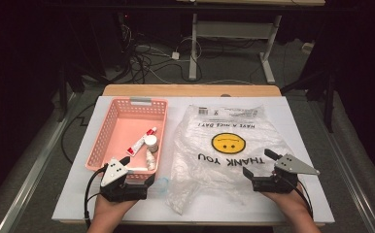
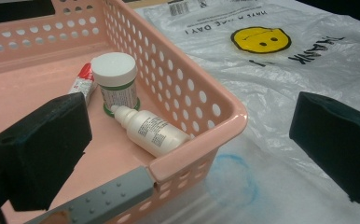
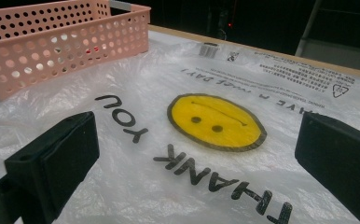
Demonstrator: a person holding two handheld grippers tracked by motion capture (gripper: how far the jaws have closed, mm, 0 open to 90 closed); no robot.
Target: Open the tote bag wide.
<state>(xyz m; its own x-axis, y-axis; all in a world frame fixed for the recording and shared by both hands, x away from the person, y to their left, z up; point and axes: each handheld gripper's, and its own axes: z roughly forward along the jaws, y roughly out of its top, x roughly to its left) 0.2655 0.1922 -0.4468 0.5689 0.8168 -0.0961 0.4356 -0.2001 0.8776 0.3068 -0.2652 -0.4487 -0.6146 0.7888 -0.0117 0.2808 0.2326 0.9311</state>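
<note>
Both the left gripper (image 1: pixel 136 174) and right gripper (image 1: pixel 258 164) hover wide open holding nothing, left over the pink perforated plastic basket (image 1: pixel 109 121) with its small white dropper bottle (image 2: pixel 151 131), right over the crinkly clear smiley-face plastic bag (image 1: pixel 224 145), so looks like it's pre-grab and next up is probably pinching that bottle.

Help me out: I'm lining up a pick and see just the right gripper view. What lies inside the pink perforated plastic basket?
Observer: A white round-capped jar stands upright in the pink perforated plastic basket.
Operator: Anything else in there?
Observer: A small white dropper bottle lies on its side against the jar's base, and a red-and-white tube lies beyond the jar.
Operator: Where is the left gripper?
Observer: The left gripper is open at the basket's near edge, one jaw inside the basket, the other over the clear printed plastic bag.
</note>
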